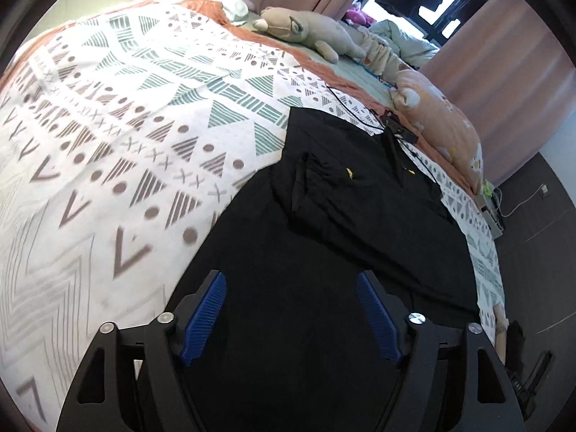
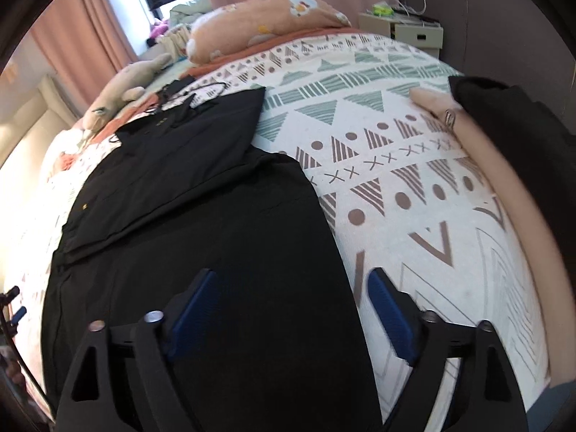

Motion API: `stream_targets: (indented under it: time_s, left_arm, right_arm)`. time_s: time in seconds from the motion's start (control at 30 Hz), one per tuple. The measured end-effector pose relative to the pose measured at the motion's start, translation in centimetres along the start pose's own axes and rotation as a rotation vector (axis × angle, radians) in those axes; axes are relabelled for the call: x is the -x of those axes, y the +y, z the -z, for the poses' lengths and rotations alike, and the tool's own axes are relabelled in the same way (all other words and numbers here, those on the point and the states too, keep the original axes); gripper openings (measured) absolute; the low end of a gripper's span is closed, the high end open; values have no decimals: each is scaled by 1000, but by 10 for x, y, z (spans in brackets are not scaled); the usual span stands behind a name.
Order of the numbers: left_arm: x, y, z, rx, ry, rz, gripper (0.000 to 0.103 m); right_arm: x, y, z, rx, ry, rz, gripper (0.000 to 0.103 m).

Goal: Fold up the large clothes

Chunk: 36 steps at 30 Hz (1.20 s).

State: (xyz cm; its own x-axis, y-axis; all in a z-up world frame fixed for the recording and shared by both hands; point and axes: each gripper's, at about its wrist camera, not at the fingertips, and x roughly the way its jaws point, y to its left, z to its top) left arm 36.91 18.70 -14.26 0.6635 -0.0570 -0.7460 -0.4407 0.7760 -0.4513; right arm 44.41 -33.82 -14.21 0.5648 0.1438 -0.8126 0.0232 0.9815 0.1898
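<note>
A large black garment point(image 1: 324, 237) lies spread on a bed with a patterned white bedspread point(image 1: 108, 126). One part of it is folded over the body, showing a small yellow mark point(image 1: 348, 172). My left gripper point(image 1: 291, 280) hovers open over the garment's near end, blue pads point(image 1: 205, 316) wide apart with nothing between them. In the right wrist view the same black garment point(image 2: 201, 216) fills the lower left. My right gripper point(image 2: 291, 280) is open above the garment's right edge, one blue pad point(image 2: 390, 318) over the bedspread point(image 2: 414, 187).
A plush toy point(image 1: 309, 30) and an orange pillow point(image 1: 442, 126) lie at the far side of the bed, with black cables point(image 1: 392, 126) by the garment's far end. A person's arm point(image 2: 504, 194) in a black sleeve rests on the bed at right. A bedside cabinet point(image 2: 406, 28) stands behind.
</note>
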Motion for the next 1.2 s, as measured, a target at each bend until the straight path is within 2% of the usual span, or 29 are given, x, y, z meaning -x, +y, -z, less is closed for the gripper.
stream_targets:
  time_s: [0.1, 0.23, 0.37, 0.5, 0.67, 0.83, 1.2]
  left_arm:
    - [22, 3, 19, 1, -11, 34, 82]
    - [63, 7, 37, -23, -99, 20, 97]
    - [98, 15, 52, -26, -149, 41, 101]
    - [127, 21, 64, -33, -168, 59, 101]
    - [165, 24, 78, -64, -232, 30, 102]
    - [203, 38, 97, -54, -260, 37, 102]
    - [249, 83, 115, -47, -279, 20, 102]
  right_arm:
    - [16, -2, 12, -16, -23, -12, 97]
    - [37, -6, 28, -38, -29, -48, 97]
    - [59, -10, 41, -33, -44, -51, 98]
    - [79, -19, 55, -57, -63, -64, 99]
    - [101, -26, 77, -72, -74, -76, 99]
    - [128, -28, 104, -74, -90, -126, 99]
    - [166, -46, 155, -75, -123, -131, 99]
